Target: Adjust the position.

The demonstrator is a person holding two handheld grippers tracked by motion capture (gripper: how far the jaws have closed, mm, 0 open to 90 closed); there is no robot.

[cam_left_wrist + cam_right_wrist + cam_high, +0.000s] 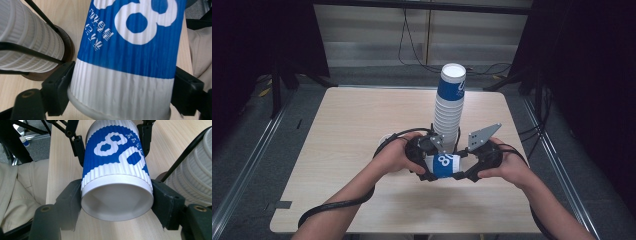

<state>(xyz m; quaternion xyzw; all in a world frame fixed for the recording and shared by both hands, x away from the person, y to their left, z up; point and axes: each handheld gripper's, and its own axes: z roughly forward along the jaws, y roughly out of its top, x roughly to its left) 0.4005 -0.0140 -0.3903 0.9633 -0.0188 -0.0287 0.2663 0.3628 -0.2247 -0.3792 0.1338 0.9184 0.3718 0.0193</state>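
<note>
Cup (445, 165) held on its side just above the table (352, 125), between the two grippers, close in front of the stack (449, 102). Left gripper (426, 161) clamped on one end: in the left gripper view, jaws pressed against both sides of the cup's (125, 75) white band near its rim. Right gripper (472, 167) clamped on the other end: in the right gripper view, jaws tight on either side of the cup (116, 182) at its closed bottom, recessed base facing the camera. Both sets of fingers grasping the same cup, neither slack.

Stack standing upright on a dark round base (67, 47), thin black rods running up beside it; blue-printed cup on top, white ribbed ones below.

Step in hand, by the look of it: a handover or re-grip of a single cup, either freshly pulled off the stack or about to go onto it; cannot tell which.

Next move probably calls for one gripper to let go while the other keeps a firm squeeze, then for turning the cup upright. Paper wall soft: too hard a pinch likely to dent it. Stack close by, so a wide swing could knock it.
</note>
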